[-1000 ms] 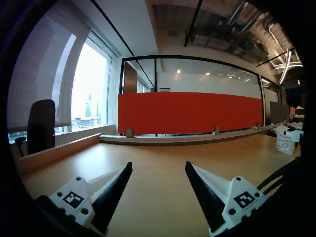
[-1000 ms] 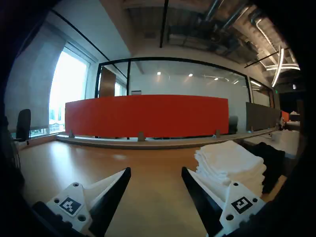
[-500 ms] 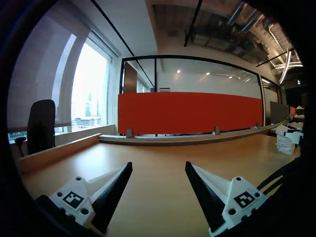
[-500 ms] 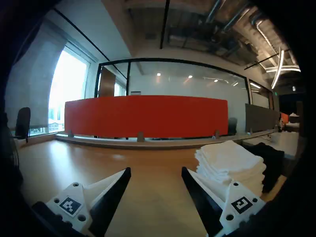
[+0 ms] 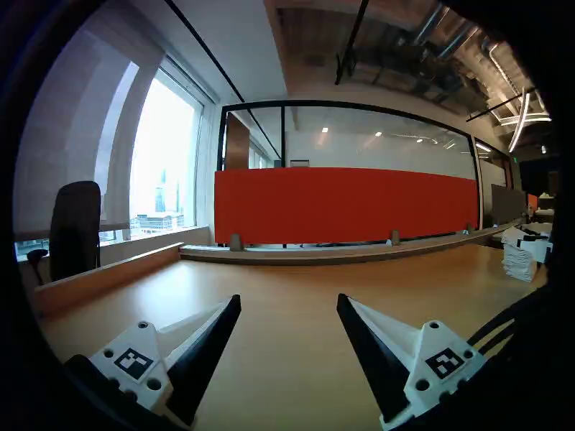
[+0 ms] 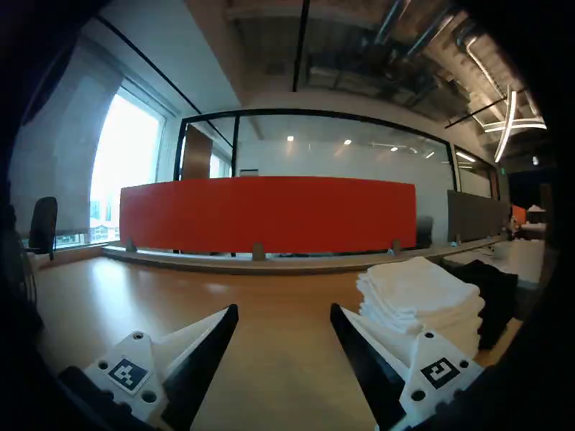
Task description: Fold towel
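A stack of folded white towels (image 6: 420, 294) lies on the wooden table (image 6: 280, 302), to the right of my right gripper (image 6: 284, 316). That gripper is open, low over the table, with nothing between its fingers. The same stack of towels (image 5: 519, 260) appears small at the far right in the left gripper view. My left gripper (image 5: 287, 305) is open too, hovering over bare wood of the table (image 5: 287, 280).
A dark folded cloth pile (image 6: 492, 298) sits right of the white stack, with more white cloth (image 6: 521, 255) behind it. A red divider panel (image 6: 266, 213) runs along the table's far edge. An office chair (image 5: 74, 230) stands at the left by the window.
The right gripper view has tipped slightly, so the towel stack and divider sit a little lower. The left gripper has not moved.
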